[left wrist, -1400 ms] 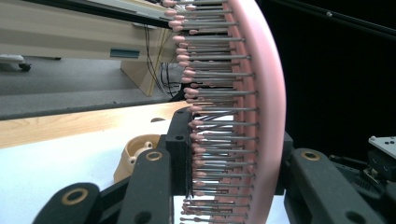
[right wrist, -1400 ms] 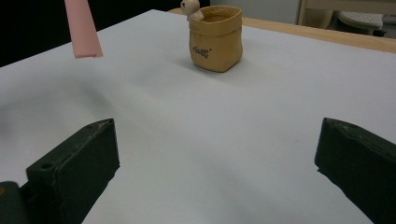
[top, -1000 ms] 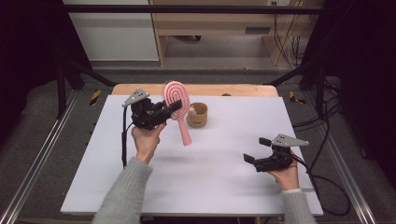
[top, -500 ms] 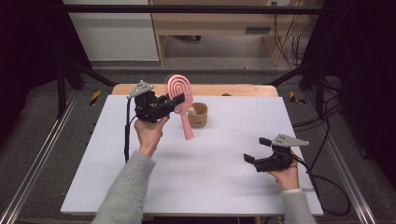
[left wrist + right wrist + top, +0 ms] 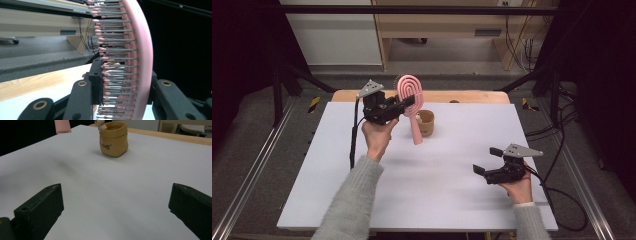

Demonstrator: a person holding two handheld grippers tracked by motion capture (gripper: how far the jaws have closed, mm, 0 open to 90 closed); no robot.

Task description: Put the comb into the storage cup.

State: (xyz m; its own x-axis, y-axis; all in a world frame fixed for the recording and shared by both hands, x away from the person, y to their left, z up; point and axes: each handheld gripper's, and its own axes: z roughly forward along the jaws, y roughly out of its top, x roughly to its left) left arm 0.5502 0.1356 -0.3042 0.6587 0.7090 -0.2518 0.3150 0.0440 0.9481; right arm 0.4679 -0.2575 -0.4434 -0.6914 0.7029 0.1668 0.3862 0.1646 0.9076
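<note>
I see the white tabletop (image 5: 422, 200) as the biggest thing here, with a strip of bare wood along its far edge. Dark frame rails run along both sides of it, and a pale wooden bench stands on the floor beyond the far edge.

My left tool (image 5: 408, 104) is held up above the far left part of the tabletop, its jaws clamped on the head of the pink hairbrush (image 5: 411, 95). In the left gripper view the brush head (image 5: 140, 57) stands edge-on between the two jaws, bristles pointing to that view's left, one jaw against the bristle side and the other against the smooth back. The handle hangs down from the head and slants toward the right.

My right tool (image 5: 484, 161) rests low near the right part of the near edge, jaws spread wide with nothing between them; in its own view I see bare white surface between the two black jaws.

The small tan pot (image 5: 426, 122) stands upright near the middle of the far edge, just behind the brush handle from above, with a little pale figure (image 5: 100, 124) at its rim. The handle tip (image 5: 62, 127) hangs to the pot's left in the right gripper view, apart from it. The stretch between my right tool and the pot is open surface.
</note>
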